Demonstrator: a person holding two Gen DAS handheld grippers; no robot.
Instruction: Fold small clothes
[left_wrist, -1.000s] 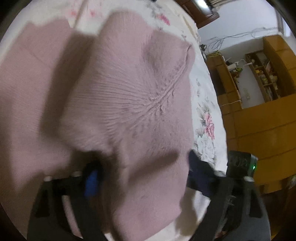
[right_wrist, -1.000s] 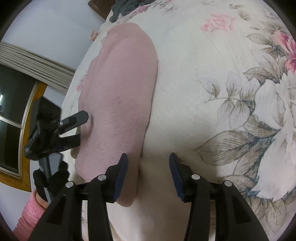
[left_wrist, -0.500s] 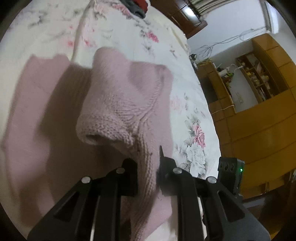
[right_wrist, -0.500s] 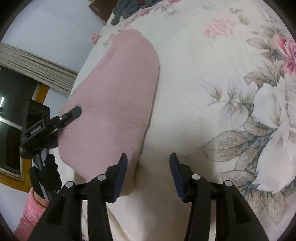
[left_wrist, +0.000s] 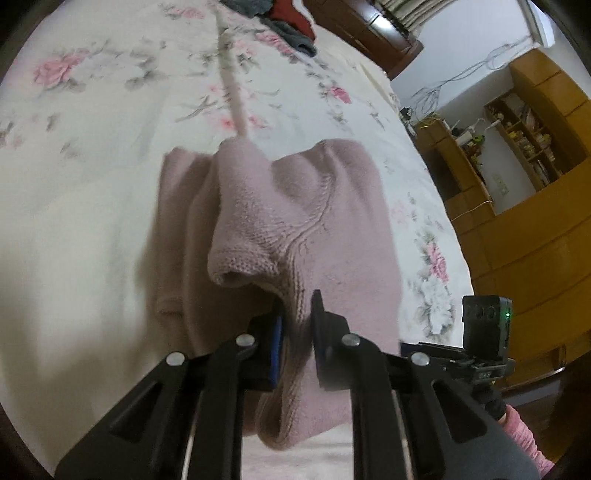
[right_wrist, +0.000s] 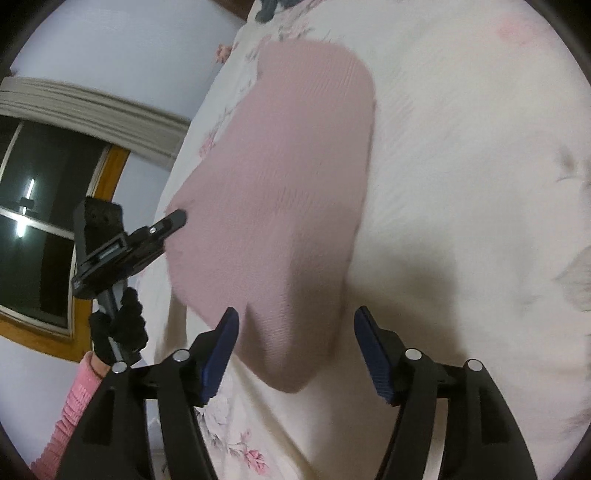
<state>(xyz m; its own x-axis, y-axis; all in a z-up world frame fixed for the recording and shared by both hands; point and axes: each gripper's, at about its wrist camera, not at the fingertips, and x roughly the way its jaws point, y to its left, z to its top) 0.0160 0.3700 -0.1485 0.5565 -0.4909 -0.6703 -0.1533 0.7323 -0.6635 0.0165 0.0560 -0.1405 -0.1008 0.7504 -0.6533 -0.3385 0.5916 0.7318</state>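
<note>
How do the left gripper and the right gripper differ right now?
The left gripper is shut on the pink sweater, pinching a knit edge between its fingers; the right gripper is open and holds nothing. The left gripper lifts a bunched part of the sweater off the bedspread; the right gripper only hovers, with a sweater corner between its spread fingers, no contact visible. Both are black with blue pads and point at the same sweater.

Both fisheye views are dim and warm, lit by indoor light, with black corners and lines bent hard toward the rim. The window (right_wrist: 33, 221) is dark and reflects a lamp as bright streaks. The pink sweater (left_wrist: 295, 221) casts a soft shadow on the bedspread (left_wrist: 92, 184). The right view is smeared by motion blur, and the flower print is washed out.
</note>
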